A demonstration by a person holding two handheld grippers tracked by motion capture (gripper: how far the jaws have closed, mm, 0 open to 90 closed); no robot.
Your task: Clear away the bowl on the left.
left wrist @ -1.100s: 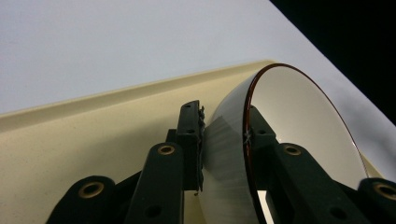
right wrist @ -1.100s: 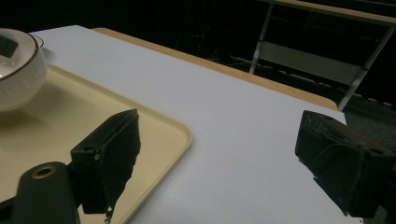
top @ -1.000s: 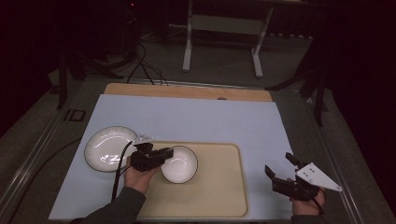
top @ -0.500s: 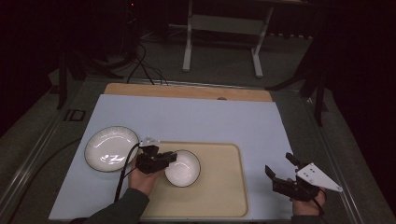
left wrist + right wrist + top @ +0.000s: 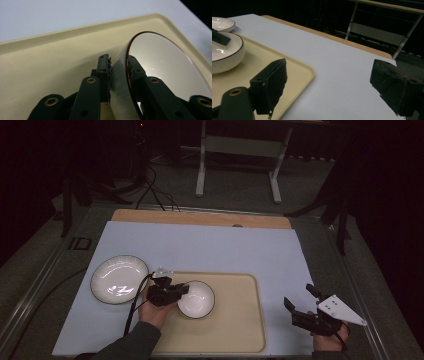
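Note:
A white bowl (image 5: 196,299) with a dark rim stands on the left part of a cream tray (image 5: 235,330). My left gripper (image 5: 176,292) reaches in from the left and is shut on the bowl's left wall. In the left gripper view the bowl's wall (image 5: 120,82) sits pinched between the two jaws, one inside and one outside; the jaws have just closed further on it. My right gripper (image 5: 300,307) hangs open off the tray's right edge, jaws wide apart with nothing between them (image 5: 327,82). From there the bowl (image 5: 224,55) shows at the far left.
A larger white plate (image 5: 119,280) lies on the pale blue table top (image 5: 200,250) left of the tray, also seen as the plate (image 5: 220,23). A wooden strip (image 5: 200,217) borders the far edge. Beyond it, a metal stand (image 5: 237,150) and cables sit on the dark floor.
The left gripper and the bowl have shifted slightly to the right on the tray. The right gripper has stayed where it was.

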